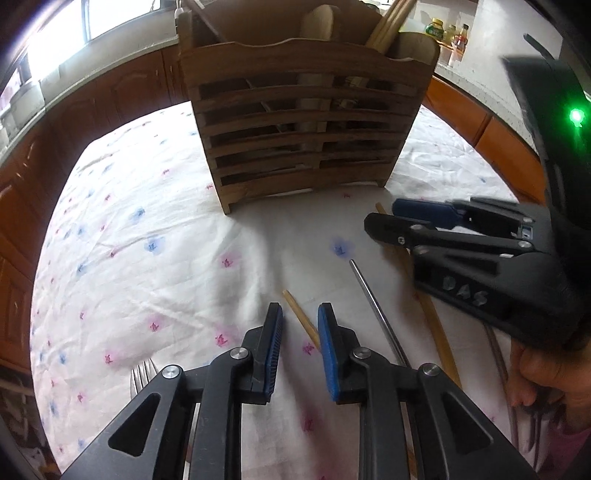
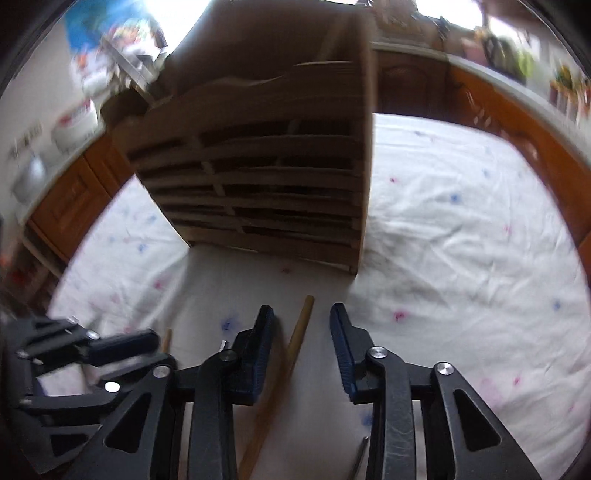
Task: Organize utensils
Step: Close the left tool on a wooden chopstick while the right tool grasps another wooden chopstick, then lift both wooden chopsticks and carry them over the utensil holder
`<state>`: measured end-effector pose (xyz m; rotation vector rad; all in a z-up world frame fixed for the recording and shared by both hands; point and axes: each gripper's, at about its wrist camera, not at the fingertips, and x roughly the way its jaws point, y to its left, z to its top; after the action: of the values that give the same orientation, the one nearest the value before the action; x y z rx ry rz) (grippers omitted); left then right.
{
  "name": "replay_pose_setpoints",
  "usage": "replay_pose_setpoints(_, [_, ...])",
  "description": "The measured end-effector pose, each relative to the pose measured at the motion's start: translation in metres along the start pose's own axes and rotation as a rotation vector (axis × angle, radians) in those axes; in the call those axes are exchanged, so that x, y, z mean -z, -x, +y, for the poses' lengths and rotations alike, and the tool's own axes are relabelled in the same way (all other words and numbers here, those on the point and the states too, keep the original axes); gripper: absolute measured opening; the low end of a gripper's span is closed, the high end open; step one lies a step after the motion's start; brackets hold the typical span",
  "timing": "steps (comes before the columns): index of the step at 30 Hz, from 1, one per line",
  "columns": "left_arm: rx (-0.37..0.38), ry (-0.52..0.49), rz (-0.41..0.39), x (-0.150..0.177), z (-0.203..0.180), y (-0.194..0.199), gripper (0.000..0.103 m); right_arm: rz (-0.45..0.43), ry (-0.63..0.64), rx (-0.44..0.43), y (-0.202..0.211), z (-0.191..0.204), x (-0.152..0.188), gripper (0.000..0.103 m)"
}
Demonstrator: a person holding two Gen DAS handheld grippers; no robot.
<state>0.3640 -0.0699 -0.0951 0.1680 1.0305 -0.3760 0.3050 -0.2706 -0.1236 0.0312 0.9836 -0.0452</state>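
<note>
A slatted wooden utensil holder (image 1: 303, 122) stands on the floral tablecloth (image 1: 147, 229), with chopsticks (image 1: 388, 26) and a wooden handle in it; it also shows in the right wrist view (image 2: 266, 177). My left gripper (image 1: 300, 325) is open, its jaws on either side of a wooden chopstick (image 1: 301, 319) lying on the cloth. A metal chopstick (image 1: 373, 302) lies just right of it. My right gripper (image 2: 301, 328) is open, low over a thicker wooden stick (image 2: 295, 354) that lies between its jaws; it appears in the left wrist view (image 1: 384, 216). A fork (image 1: 142, 373) lies at left.
Wooden cabinets (image 1: 122, 92) and a counter ring the table. Jars (image 1: 443, 31) stand on the counter at back right. A thin metal utensil tip (image 2: 360, 458) lies under the right gripper. A hand (image 1: 546, 384) holds the right gripper.
</note>
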Motion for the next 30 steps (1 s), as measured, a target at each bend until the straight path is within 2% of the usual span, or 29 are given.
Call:
replay_pose_setpoints(2, [-0.024,-0.025,-0.003,0.001,-0.006,-0.001,0.019,0.003,0.043,0.036,-0.001,0.006,0.001,0.021])
replay_pose_setpoints(3, [-0.039,-0.039,-0.006,0.002,-0.010,-0.003,0.019,0.004,0.049,0.040,0.000,0.007,0.001,0.011])
replay_pose_setpoints(5, [-0.049,-0.063,-0.010,0.002,-0.026,-0.006,0.011,0.009,0.024,0.016,0.002,0.002,0.001,0.006])
replay_pose_setpoints(8, [-0.035,-0.066,-0.004,0.000,-0.030,-0.005,0.006,0.006,-0.069,-0.086,0.012,-0.014,0.005,0.005])
replay_pose_setpoints(13, [0.037,-0.019,-0.032,0.001,-0.023,0.008,0.004,-0.069,-0.138,-0.147,0.055,-0.030,0.015,0.005])
replay_pose_setpoints(18, [0.101,0.008,-0.107,0.003,-0.018,0.050,0.004,-0.144,-0.175,-0.208,0.099,-0.040,0.021,0.005])
replay_pose_setpoints(24, [0.119,0.012,-0.209,0.014,-0.018,0.107,0.004,-0.243,-0.151,-0.225,0.145,-0.025,0.011,0.005])
replay_pose_setpoints(30, [0.134,0.019,-0.299,0.041,-0.013,0.160,0.004,-0.330,-0.125,-0.206,0.183,-0.013,0.017,0.005])
